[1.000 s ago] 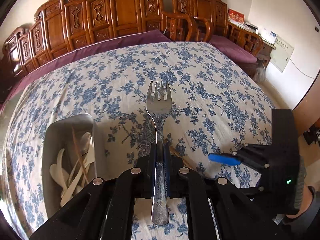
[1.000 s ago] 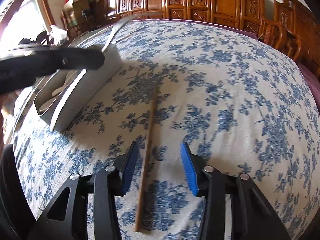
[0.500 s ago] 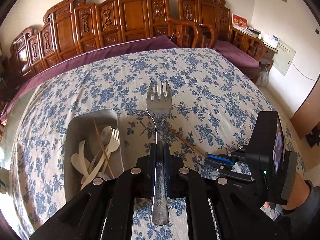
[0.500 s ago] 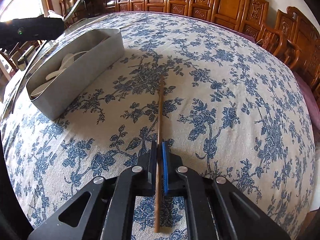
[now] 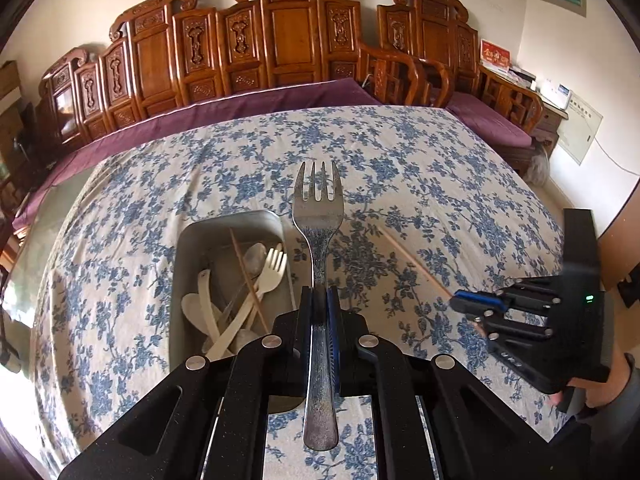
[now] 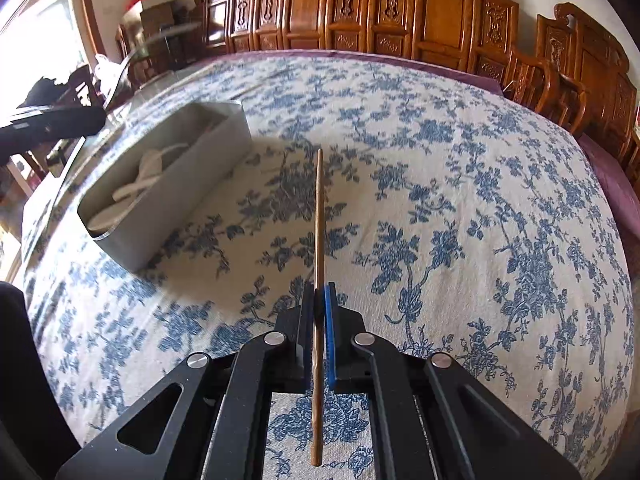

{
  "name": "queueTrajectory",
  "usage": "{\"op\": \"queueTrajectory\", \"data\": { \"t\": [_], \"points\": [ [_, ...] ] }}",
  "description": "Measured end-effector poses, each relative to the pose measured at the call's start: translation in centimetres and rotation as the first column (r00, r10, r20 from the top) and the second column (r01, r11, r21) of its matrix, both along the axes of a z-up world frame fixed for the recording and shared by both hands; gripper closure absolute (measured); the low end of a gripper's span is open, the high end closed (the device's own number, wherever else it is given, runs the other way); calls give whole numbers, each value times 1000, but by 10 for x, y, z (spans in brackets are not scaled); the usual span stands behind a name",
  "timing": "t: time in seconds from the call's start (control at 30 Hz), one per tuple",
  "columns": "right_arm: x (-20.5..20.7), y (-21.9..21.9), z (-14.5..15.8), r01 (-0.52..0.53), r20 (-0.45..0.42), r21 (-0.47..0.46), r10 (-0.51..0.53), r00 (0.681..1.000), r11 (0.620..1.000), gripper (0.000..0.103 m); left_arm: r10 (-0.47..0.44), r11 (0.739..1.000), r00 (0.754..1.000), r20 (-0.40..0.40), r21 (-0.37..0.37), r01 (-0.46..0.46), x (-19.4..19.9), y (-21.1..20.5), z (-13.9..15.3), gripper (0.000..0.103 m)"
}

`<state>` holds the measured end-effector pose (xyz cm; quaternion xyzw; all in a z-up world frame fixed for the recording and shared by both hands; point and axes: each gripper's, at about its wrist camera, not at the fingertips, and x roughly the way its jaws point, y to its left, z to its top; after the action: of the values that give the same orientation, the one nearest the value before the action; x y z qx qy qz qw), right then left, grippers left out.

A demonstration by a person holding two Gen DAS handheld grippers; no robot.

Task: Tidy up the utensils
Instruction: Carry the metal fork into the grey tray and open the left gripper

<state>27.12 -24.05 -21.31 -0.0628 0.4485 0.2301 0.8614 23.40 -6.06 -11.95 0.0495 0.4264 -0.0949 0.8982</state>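
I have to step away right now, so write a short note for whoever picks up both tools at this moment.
Left tool: shut on the metal fork, tines forward, held above the grey bin, a little to its right.
Right tool: shut on the wooden chopstick, which points forward over the floral tablecloth.
In the bin: pale plastic utensils and another chopstick.
Done: those pieces are binned; both remaining pieces are gripped.
Left: put the fork in the bin, then the chopstick.

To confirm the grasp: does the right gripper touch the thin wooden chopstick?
Touching. The right wrist view shows the right gripper shut on the thin wooden chopstick.
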Motion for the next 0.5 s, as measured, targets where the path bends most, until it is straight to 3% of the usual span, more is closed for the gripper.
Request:
{"op": "queueTrajectory", "data": {
  "t": [0.23, 0.5],
  "points": [
    [-10, -2, 29, 0, 69, 57, -4, 998, 998, 97, 42, 999, 999, 7, 11, -42, 5, 24, 0, 97],
    [-12, 2, 37, -11, 93, 65, 5, 996, 998, 97, 83, 996, 997, -6, 45, -82, 24, 47, -13, 97]
  ]
}}
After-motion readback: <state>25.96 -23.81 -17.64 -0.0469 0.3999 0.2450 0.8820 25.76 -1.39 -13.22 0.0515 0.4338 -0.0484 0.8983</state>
